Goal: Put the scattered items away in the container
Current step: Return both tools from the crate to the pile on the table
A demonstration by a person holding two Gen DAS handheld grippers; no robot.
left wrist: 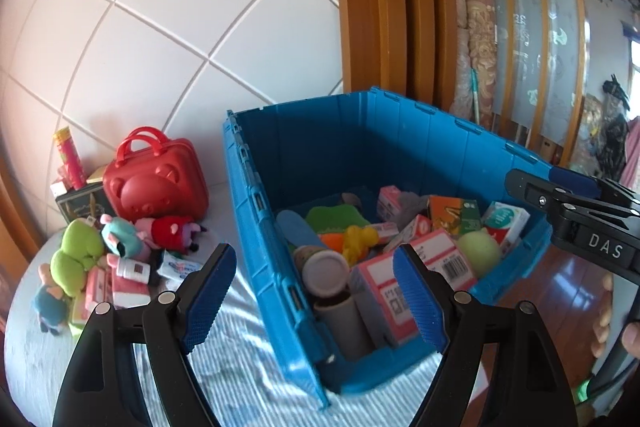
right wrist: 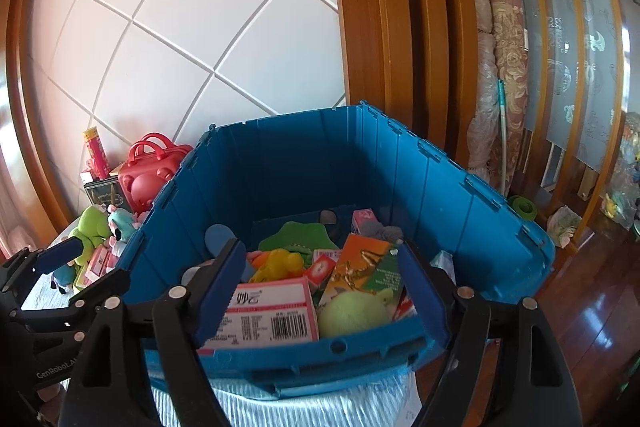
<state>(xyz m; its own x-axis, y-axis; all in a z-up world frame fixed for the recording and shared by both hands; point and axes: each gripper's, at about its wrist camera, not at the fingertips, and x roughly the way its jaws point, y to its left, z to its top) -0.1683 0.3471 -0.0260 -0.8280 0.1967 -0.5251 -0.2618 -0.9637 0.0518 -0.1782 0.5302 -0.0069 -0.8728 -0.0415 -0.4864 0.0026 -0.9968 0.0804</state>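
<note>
Your blue bin (left wrist: 400,131) sits on a striped cloth (left wrist: 248,339), against a white tiled wall (left wrist: 180,7), its lid off and its floor already crowded. Inside you can see a pink barcode box (right wrist: 276,307), an orange-and-green carton (right wrist: 360,267), a pale green plush (right wrist: 356,311), a yellow toy (right wrist: 280,263), a green plush (right wrist: 296,235), a grey can (left wrist: 326,273) with a grey tube (left wrist: 344,323) beside it, and a white-and-teal carton (left wrist: 506,221) at the far right wall.

Left of the bin, still out on the cloth, the scattered pile waits: a red bear case (left wrist: 156,179) near the wall, a green frog plush (left wrist: 76,251) in front of it, a teal plush (left wrist: 120,235), a red-dressed pig plush (left wrist: 170,233), a small white bottle (left wrist: 134,269), pink packets (left wrist: 128,289) and a blue-and-white packet (left wrist: 178,265). Behind them stand a dark box (left wrist: 80,205) and a red-and-yellow tube (left wrist: 70,159).

Your left gripper (left wrist: 316,299) hangs over the bin's near-left wall, jaws well apart, nothing pressed between the blue pads. Your right gripper (right wrist: 320,295) sits above the bin's near wall, jaws likewise spread wide and holding nothing; the barcode box and pale plush lie below the gap.

To the right, a rolled carpet (right wrist: 506,47) leans by wooden door frames (right wrist: 400,7), above a glossy wood floor (right wrist: 592,307).
</note>
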